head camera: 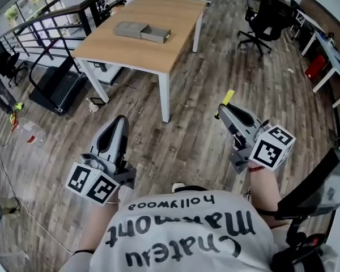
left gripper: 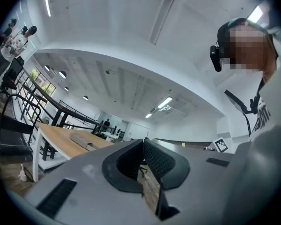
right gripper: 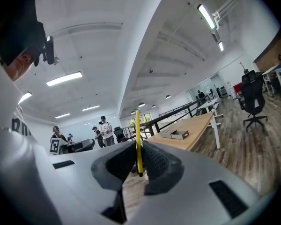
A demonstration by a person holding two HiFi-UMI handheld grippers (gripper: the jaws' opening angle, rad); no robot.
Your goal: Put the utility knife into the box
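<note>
A flat grey box [head camera: 141, 31] lies on the wooden table [head camera: 175, 10] far ahead, one half of it open at the right end. The yellow utility knife [head camera: 228, 98] sticks up out of my right gripper [head camera: 223, 109], which is shut on it, held over the floor well short of the table. In the right gripper view the utility knife [right gripper: 138, 139] stands upright between the pads, with the box [right gripper: 175, 134] far off on the table. My left gripper [head camera: 120, 121] is shut with nothing in it, also over the floor; its view shows the box [left gripper: 82, 140] in the distance.
Wooden floor lies between me and the table. A treadmill [head camera: 56, 86] and a black railing [head camera: 39, 24] are at the left, and a black office chair [head camera: 266, 24] at the right. Several people [right gripper: 103, 131] stand far back.
</note>
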